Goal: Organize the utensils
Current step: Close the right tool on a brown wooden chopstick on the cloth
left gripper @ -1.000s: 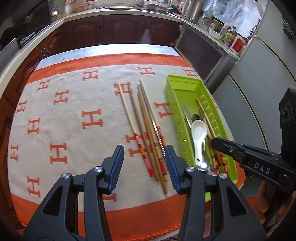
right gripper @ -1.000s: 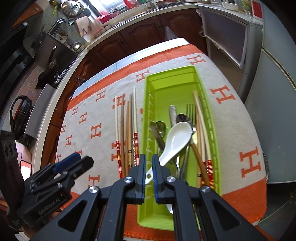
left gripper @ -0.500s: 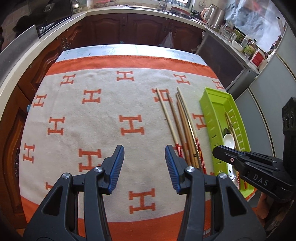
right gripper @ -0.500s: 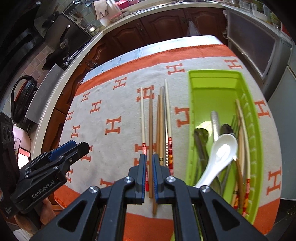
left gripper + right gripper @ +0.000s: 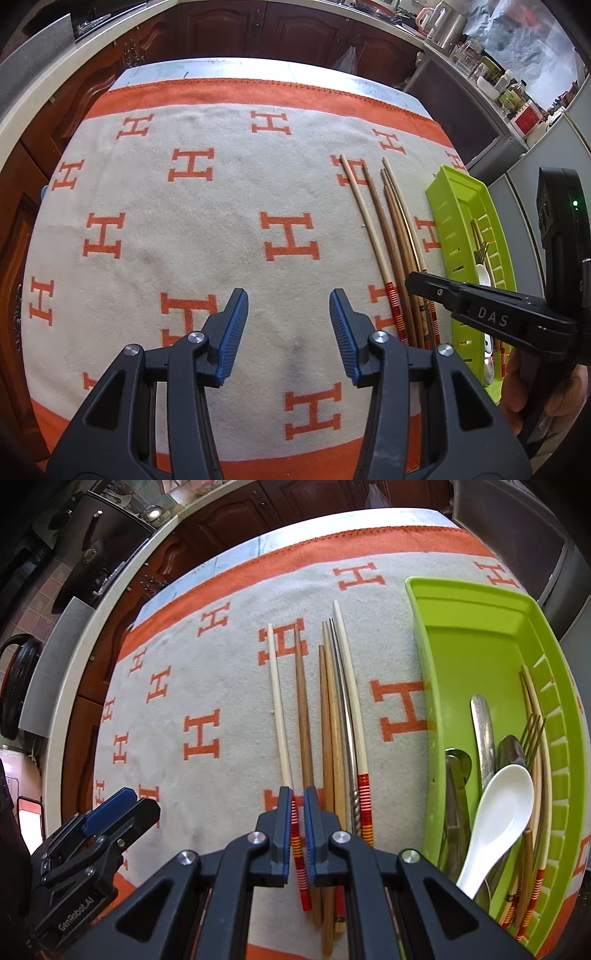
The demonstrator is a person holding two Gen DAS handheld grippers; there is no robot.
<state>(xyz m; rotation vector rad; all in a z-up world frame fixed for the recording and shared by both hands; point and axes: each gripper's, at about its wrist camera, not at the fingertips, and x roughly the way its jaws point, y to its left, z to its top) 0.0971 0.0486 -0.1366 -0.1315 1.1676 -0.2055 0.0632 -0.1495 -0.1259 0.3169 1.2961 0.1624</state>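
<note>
Several chopsticks (image 5: 328, 716) lie side by side on an orange and cream cloth; they also show in the left wrist view (image 5: 391, 240). To their right stands a green tray (image 5: 480, 627) with a white spoon (image 5: 495, 823), metal cutlery and chopsticks in it; it also shows in the left wrist view (image 5: 448, 206). My right gripper (image 5: 298, 805) hovers low over the red-banded end of the pale leftmost chopstick (image 5: 279, 701), jaws almost closed with a narrow gap. My left gripper (image 5: 288, 317) is open and empty above bare cloth, left of the chopsticks.
The cloth (image 5: 184, 221) covers a table with a bare pale strip at its far edge (image 5: 221, 68). Dark wooden cabinets and a counter (image 5: 258, 26) stand beyond. Grey appliance fronts (image 5: 546, 155) are at the right.
Both grippers have moved left: the right one from above the tray to over the chopsticks, lower down. The left one has shifted away from the chopsticks to over bare cloth.
</note>
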